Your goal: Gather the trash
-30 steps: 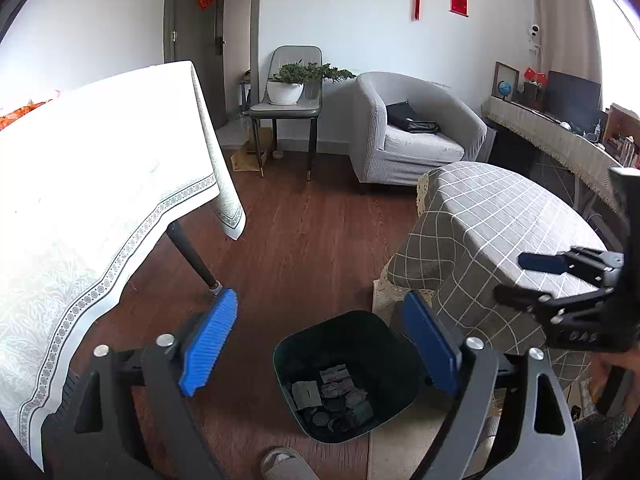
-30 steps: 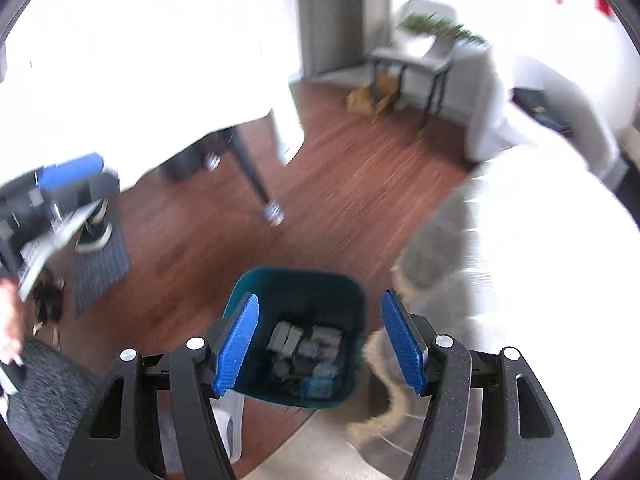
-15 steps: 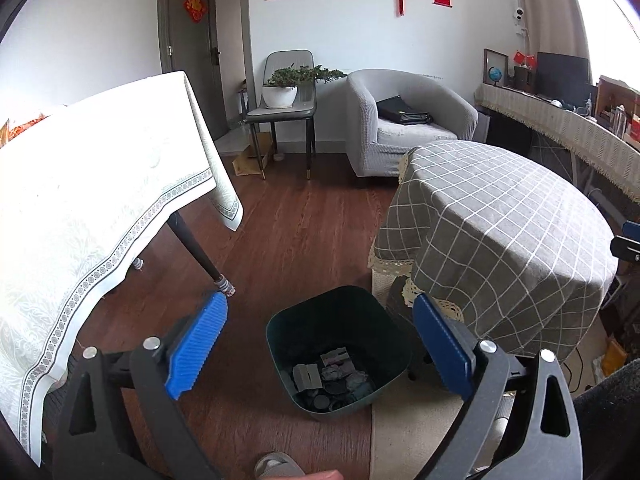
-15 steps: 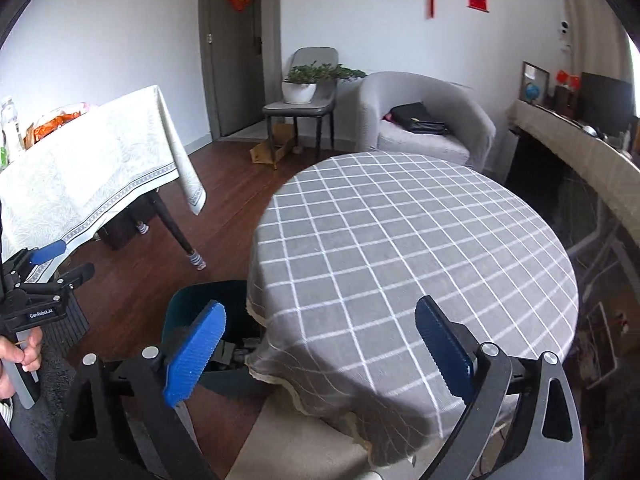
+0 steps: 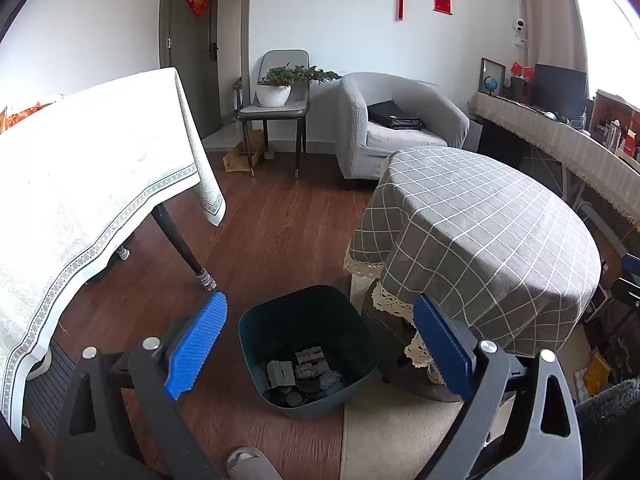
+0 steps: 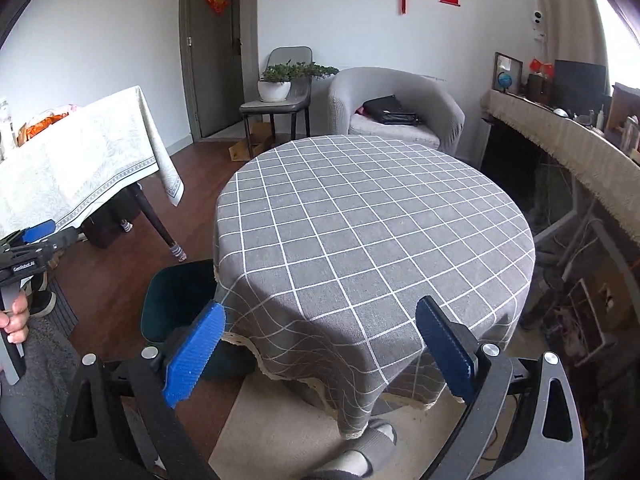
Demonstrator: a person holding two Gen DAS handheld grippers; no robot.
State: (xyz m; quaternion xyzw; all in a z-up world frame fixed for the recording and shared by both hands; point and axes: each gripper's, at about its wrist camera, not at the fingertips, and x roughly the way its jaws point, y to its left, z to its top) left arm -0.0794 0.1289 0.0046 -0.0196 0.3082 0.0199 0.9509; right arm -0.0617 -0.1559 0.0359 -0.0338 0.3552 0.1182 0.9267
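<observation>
A dark green bin [image 5: 308, 344] stands on the wood floor beside the round table, with several grey scraps of trash [image 5: 304, 376] at its bottom. My left gripper [image 5: 318, 352] is open and empty, held above the bin. My right gripper [image 6: 320, 354] is open and empty over the near edge of the round table with the grey checked cloth [image 6: 372, 220]. The bin [image 6: 176, 300] shows partly under the cloth's left edge in the right wrist view. The left gripper [image 6: 28, 240] shows at the far left there, held in a hand.
A table with a white cloth [image 5: 80, 168] stands at the left. A chair with a potted plant [image 5: 280, 92], a grey armchair [image 5: 392, 124] and a long sideboard [image 5: 560, 144] line the back and right. A beige rug [image 5: 400, 432] lies under the round table.
Both grippers rose and tilted up. The right one swung from over the bin to over the round table. The left one drew back slightly from the bin.
</observation>
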